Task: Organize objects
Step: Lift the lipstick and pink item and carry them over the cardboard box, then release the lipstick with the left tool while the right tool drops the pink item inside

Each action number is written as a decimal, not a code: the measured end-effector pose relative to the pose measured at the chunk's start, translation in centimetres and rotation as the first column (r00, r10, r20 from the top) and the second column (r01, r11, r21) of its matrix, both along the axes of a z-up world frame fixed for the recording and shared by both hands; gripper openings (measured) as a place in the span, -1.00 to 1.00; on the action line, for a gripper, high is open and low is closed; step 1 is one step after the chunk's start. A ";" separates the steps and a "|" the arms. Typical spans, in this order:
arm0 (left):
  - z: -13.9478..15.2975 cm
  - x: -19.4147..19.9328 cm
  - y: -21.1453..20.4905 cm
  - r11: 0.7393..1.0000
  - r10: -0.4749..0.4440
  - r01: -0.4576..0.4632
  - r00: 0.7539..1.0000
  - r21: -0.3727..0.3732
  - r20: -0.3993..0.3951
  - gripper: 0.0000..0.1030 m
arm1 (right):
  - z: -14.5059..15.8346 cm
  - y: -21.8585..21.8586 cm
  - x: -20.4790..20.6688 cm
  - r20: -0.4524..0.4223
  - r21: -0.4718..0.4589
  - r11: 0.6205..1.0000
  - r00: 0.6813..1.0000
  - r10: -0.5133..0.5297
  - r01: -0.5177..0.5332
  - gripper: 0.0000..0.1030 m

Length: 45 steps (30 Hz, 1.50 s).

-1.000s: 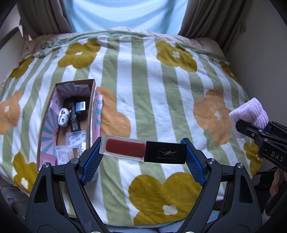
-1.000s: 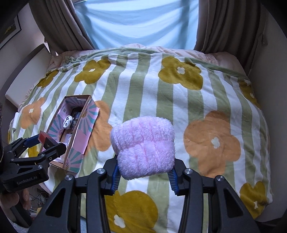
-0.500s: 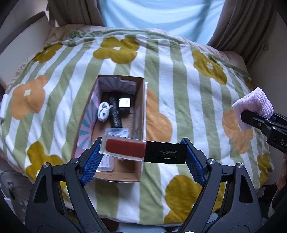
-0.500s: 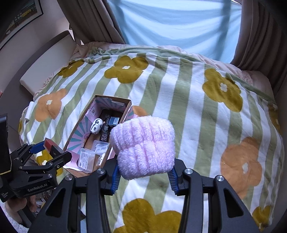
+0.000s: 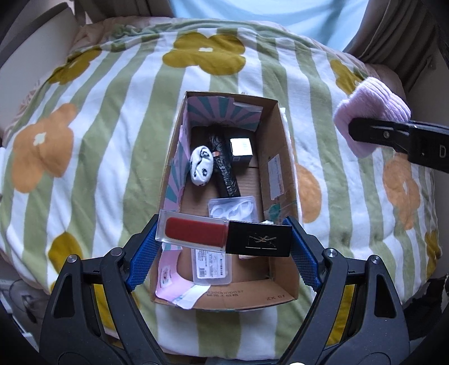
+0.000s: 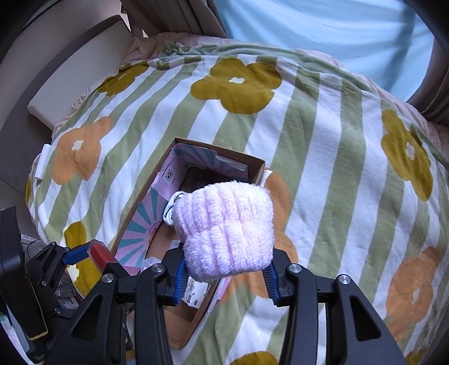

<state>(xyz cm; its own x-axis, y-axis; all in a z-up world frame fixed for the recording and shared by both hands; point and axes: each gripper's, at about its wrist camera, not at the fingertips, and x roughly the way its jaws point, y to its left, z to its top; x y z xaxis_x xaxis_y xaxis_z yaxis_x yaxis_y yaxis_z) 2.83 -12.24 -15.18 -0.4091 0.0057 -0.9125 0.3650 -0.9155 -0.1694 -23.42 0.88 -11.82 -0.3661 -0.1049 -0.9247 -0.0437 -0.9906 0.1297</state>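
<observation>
My left gripper point(image 5: 223, 238) is shut on a red lip gloss with a black cap point(image 5: 224, 238), held crosswise above the near end of an open cardboard box point(image 5: 273, 157) on the bed. My right gripper point(image 6: 224, 276) is shut on a fluffy pink cloth point(image 6: 226, 231), which hangs over the box point(image 6: 134, 213) and hides most of its inside. In the left wrist view the pink cloth point(image 5: 370, 112) and right gripper show at the right, beside the box. The left gripper with the lip gloss point(image 6: 98, 254) shows at lower left in the right wrist view.
The box holds a white patterned pouch point(image 5: 200, 165), a black tube point(image 5: 224, 165), a small black cube box point(image 5: 241, 150), a clear blister pack point(image 5: 233, 209) and a labelled packet point(image 5: 212, 265). A striped flower blanket point(image 5: 112, 126) covers the bed. Curtains point(image 6: 168, 16) hang behind.
Both grippers have moved left and closer over the box. The lip gloss now hangs over the box's near end and the pink cloth over its middle. Both grips are unchanged.
</observation>
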 end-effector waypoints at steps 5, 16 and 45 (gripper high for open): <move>-2.8 -1.8 -0.7 0.997 -0.076 0.076 0.997 -0.011 0.024 0.61 | -3.5 -1.5 -3.1 0.049 -0.036 0.999 0.998 0.029 -0.027 -0.20; -7.0 -4.9 -0.5 0.977 -0.214 0.215 0.975 -0.012 0.056 0.61 | -8.1 -2.6 -5.5 0.105 -0.068 0.993 0.989 0.105 -0.098 -0.20; -5.5 -1.6 0.9 0.975 -0.222 0.222 0.975 -0.009 -0.025 0.99 | -6.1 -2.3 -4.6 0.033 -0.049 0.991 0.992 0.124 -0.123 0.98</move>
<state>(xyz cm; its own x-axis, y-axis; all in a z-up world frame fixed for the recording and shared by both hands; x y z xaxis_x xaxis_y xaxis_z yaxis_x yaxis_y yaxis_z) 1.23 -11.30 -20.67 -0.4214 0.0937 -0.9020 0.1483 -0.9741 -0.1705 -28.03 -1.43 -17.95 -0.3145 -0.1906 -0.9299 0.0732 -0.9816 0.1764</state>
